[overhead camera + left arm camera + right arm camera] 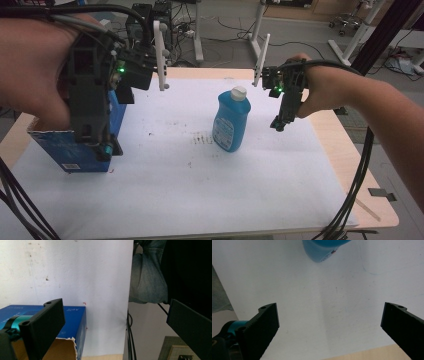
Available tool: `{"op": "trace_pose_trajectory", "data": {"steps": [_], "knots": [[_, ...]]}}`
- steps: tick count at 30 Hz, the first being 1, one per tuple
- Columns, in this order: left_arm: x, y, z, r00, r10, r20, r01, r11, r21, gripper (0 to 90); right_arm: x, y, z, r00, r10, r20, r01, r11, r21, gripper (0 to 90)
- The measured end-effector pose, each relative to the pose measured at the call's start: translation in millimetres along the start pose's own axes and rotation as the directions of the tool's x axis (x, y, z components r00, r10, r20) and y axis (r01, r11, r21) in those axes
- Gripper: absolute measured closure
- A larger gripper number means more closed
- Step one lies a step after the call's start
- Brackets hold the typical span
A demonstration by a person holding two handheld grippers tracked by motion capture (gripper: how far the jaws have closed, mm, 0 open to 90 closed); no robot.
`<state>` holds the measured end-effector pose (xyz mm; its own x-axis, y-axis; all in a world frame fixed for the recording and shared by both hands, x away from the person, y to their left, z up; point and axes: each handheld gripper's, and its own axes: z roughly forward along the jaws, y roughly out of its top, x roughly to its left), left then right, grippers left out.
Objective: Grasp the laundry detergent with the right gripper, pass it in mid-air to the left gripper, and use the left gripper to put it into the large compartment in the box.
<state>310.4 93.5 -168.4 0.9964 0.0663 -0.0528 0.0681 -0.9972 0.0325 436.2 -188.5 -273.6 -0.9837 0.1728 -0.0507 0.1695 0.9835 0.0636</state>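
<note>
High view: white-papered table (165, 200), cluttered lab.

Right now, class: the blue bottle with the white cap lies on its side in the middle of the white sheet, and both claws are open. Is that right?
Not quite. The blue bottle stands upright on the white sheet, as the high view shows. Both claws are indeed open.

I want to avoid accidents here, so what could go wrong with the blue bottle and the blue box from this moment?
1. The blue bottle stands upright, tall and narrow; the open right hand-held gripper beside it could tip it if one jaw bumps it.
2. The blue box sits near the table's left edge, its top flap torn open; the left hand-held gripper above it could push it off or snag the flap.
</note>
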Motion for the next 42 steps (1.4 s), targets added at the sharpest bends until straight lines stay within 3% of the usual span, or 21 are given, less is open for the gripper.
{"op": "trace_pose_trajectory", "data": {"steps": [5, 6, 10, 14, 23, 24, 25, 30, 32, 35, 38, 39, 42], "knots": [[0.3, 1.0, 0.4, 1.0, 0.004, -0.004, -0.004, 1.0, -0.001, 1.7, 4.7, -2.4, 2.8, 0.9995, 0.03, -0.015, -0.03, 0.999, -0.014, 0.8], [0.1, 0.8, 0.3, 1.0, 0.003, -0.005, -0.003, 1.0, -0.004, 1.7, 7.7, -5.1, 4.7, 0.9982, 0.051, -0.032, -0.052, 0.998, -0.046, 0.8], [0.3, 0.2, 0.4, 1.0, 0.008, -0.005, -0.008, 1.0, -0.004, 1.7, 12.2, -9.5, 7.0, 0.996, 0.073, -0.051, -0.077, 0.993, -0.085, 0.8], [0.2, -1.2, 2.1, 1.0, 0.007, -0.006, -0.007, 0.9999, -0.009, 1.7, 14.7, -13.3, 8.8, 0.9945, 0.089, -0.055, -0.094, 0.991, -0.095, 0.8], [-1.6, -4.6, 2.9, 0.9999, 0.008, -0.007, -0.008, 0.9999, -0.015, 1.7, 21.8, -21.7, 15.8, 0.9827, 0.164, -0.086, -0.177, 0.97, -0.166, 0.8], [-1.6, -5.3, 2.4, 0.9999, 0.013, -0.009, -0.013, 0.9998, -0.014, 1.7, 23.0, -22.5, 17.8, 0.9796, 0.177, -0.095, -0.192, 0.965, -0.178, 0.8], [-1.8, -5.6, 2.5, 0.9999, 0.012, -0.008, -0.012, 0.9998, -0.018, 1.7, 26.1, -23.9, 22.6, 0.9706, 0.212, -0.115, -0.231, 0.951, -0.203, 0.8], [-2.8, -6.1, 2.1, 0.9997, 0.02, -0.013, -0.02, 0.9994, -0.029, 1.7, 32.6, -23.7, 33.8, 0.9581, 0.256, -0.128, -0.28, 0.93, -0.237, 0.8], [-3.1, -5.9, 3.0, 0.9997, 0.022, -0.011, -0.023, 0.9994, -0.025, 1.7, 33.6, -23.4, 36.0, 0.9562, 0.263, -0.128, -0.288, 0.927, -0.242, 0.8], [-3.4, -6.1, 3.8, 0.9996, 0.028, -0.009, -0.028, 0.9993, -0.025, 1.7, 37.3, -22.0, 42.4, 0.9465, 0.297, -0.126, -0.321, 0.908, -0.268, 0.8], [-3.8, -7.5, 3.1, 0.9996, 0.027, -0.012, -0.028, 0.999, -0.036, 1.7, 39.1, -22.0, 46.4, 0.9334, 0.333, -0.134, -0.359, 0.879, -0.315, 0.8], [-3.8, -7.9, 2.8, 0.9995, 0.027, -0.013, -0.028, 0.9988, -0.039, 1.7, 39.9, -22.2, 48.2, 0.9245, 0.354, -0.142, -0.381, 0.863, -0.333, 0.8], [-3.6, -8.7, 3.0, 0.9994, 0.03, -0.016, -0.031, 0.9988, -0.037, 1.7, 41.0, -22.5, 55.0, 0.9087, 0.394, -0.138, -0.416, 0.83, -0.372, 0.8]]}}
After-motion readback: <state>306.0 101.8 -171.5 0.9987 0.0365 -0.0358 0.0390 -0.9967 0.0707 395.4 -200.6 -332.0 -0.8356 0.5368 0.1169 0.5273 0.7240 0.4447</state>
